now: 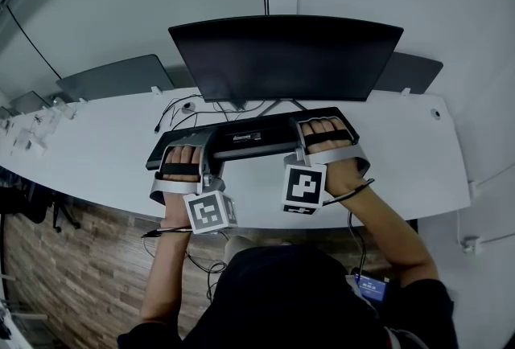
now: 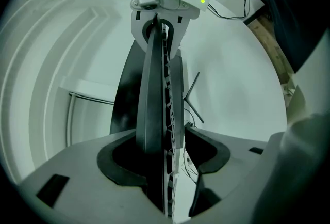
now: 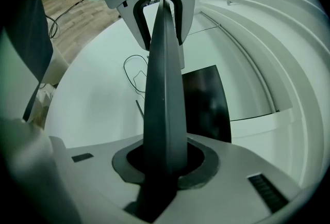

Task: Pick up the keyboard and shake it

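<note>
Keyboard [image 1: 249, 138], black and long, is being held up off the white tabletop [image 1: 96, 154], stretching crosswise between the two claws just in front of the person. Nearest the head camera, the person's forearms are reaching forward, with the left hand [image 1: 181, 166] and right hand [image 1: 334, 154] wrapping the grips behind the marker cubes [image 1: 211, 212]. The left claw [image 1: 173, 148] is clenching the keyboard's left end and the right claw [image 1: 322, 134] is clenching its right end. In the left gripper view the left claw [image 2: 165, 161] is pressing on both faces of the keyboard [image 2: 152, 94], seen edge-on, with key rows showing on the face turning toward the tabletop. In the right gripper view the right claw [image 3: 165, 161] is likewise squeezing the thin dark keyboard [image 3: 164, 89], which is running away toward the other claw at its far end. From above, a flat face with a small label is facing up. Beyond the keyboard, thin cables [image 1: 173, 110] are lying on the tabletop, and behind them a dark monitor [image 1: 286, 58] is standing against the pale wall.
</note>
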### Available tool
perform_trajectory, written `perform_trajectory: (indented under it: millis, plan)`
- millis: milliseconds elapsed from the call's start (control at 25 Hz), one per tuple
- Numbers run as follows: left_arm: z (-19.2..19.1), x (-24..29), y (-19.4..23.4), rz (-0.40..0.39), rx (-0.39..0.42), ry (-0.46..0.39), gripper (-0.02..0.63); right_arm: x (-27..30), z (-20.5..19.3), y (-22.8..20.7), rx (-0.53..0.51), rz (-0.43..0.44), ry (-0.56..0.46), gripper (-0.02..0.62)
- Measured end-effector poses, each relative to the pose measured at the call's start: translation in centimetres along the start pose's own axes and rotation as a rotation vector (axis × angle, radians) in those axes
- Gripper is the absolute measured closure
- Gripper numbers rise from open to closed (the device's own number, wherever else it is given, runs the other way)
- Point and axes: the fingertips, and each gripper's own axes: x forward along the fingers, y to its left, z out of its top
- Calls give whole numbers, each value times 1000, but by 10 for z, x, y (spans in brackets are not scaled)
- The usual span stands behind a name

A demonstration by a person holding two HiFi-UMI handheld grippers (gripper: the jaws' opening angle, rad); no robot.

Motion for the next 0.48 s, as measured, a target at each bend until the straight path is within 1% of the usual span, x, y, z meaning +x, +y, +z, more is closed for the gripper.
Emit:
perform_trajectory:
  millis: [200, 240, 280, 320, 480]
  plan:
    - [-1, 0, -3, 13, -44, 3, 354, -3, 0, 1, -27, -5, 16, 497]
    - [0, 0, -2, 21, -48, 1, 368, -3, 0, 2, -29, -4, 17, 497]
    - [0, 0, -2, 25, -49, 1, 413, -3, 0, 3, -30, -3, 16, 497]
    - [1, -1, -2, 23, -51, 2, 440, -3, 0, 4, -30, -3, 15, 495]
    - [0, -1, -7, -7, -80, 17, 468, -5, 1, 3, -46, -15, 17, 497]
